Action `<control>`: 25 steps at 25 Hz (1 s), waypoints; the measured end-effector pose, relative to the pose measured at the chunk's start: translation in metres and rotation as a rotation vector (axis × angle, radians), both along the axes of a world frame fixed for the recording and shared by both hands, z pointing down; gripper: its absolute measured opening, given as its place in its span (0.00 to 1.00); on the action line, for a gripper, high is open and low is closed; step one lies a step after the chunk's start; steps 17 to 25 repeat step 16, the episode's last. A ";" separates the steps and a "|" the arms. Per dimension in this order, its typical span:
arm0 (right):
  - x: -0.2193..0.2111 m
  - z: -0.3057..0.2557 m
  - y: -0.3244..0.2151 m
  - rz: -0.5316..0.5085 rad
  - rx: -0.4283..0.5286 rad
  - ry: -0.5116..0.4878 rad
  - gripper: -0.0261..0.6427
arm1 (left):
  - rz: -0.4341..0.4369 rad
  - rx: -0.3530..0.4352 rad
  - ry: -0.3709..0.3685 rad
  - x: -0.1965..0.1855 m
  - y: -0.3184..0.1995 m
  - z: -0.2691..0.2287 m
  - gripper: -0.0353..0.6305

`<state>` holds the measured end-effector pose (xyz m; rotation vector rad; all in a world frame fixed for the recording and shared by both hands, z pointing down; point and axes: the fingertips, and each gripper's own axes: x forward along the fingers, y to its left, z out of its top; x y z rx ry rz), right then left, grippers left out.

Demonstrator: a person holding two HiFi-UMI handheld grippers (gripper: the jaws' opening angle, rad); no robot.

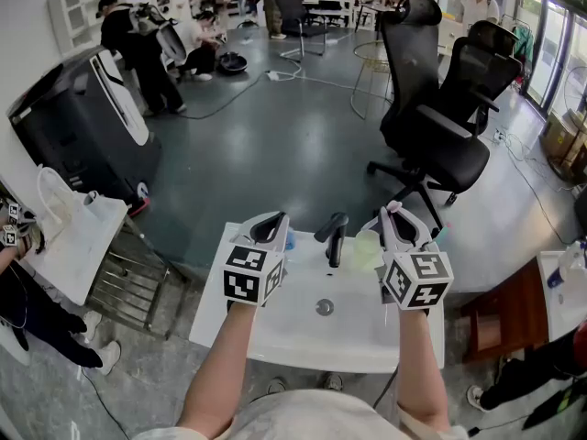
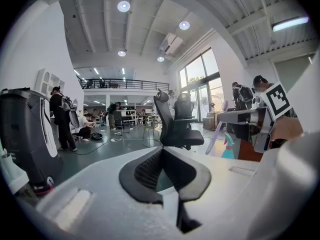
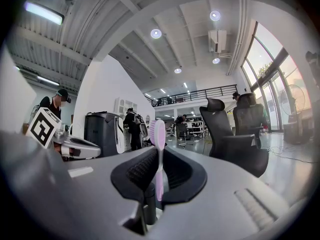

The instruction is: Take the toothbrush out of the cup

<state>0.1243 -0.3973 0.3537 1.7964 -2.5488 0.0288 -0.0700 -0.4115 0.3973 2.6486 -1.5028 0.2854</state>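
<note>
Right gripper: I'm pinching the pink toothbrush upright between my fingers, near the pale green cup; my left gripper has its fingers pressed together, empty.

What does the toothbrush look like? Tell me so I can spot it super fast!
Find the white sink at the bottom middle of the head view, then the black tap at its back. Just right of the tap, the right gripper pinches the toothbrush and holds it upright. It is the only thin, pale pink stick there, unlike the stubby pale green cup beside it.
</note>
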 end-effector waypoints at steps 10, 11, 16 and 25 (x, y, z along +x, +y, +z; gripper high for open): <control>0.000 0.002 0.001 0.001 -0.006 0.000 0.08 | -0.002 -0.003 0.002 -0.002 0.001 0.001 0.06; 0.000 0.002 0.001 0.001 -0.006 0.001 0.08 | -0.002 -0.002 0.002 -0.002 0.001 0.000 0.06; 0.002 0.001 0.002 0.002 -0.006 0.006 0.08 | -0.001 -0.003 0.002 -0.001 0.001 -0.001 0.06; 0.002 0.001 0.002 0.002 -0.006 0.006 0.08 | -0.001 -0.003 0.002 -0.001 0.001 -0.001 0.06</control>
